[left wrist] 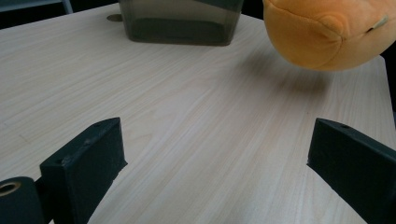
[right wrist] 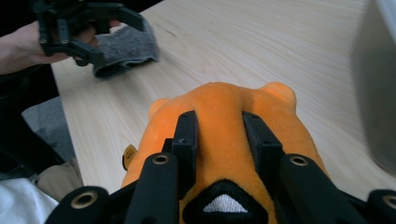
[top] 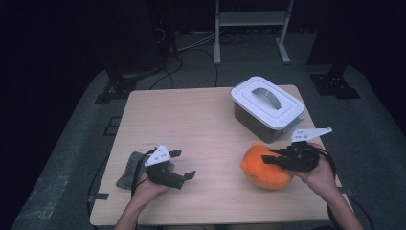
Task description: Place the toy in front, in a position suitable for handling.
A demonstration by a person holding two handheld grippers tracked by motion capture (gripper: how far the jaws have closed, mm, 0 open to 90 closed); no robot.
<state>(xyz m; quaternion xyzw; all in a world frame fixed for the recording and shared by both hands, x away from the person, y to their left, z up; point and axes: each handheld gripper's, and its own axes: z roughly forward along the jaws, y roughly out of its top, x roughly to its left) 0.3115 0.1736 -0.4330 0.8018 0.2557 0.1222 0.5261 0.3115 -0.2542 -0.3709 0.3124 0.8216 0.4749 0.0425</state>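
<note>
Two fingers of my right gripper pinch the orange plush toy; left gripper empty, agape. Soft fabric could slip free.

A light wooden table is seen carrying a lidded grey storage box at its far right and a folded grey cloth at its near left edge.

Count on the table — one orange plush toy, one lidded grey storage box, one grey cloth. Two handheld grippers — left gripper, right gripper — one per hand. One metal stand behind the table.
</note>
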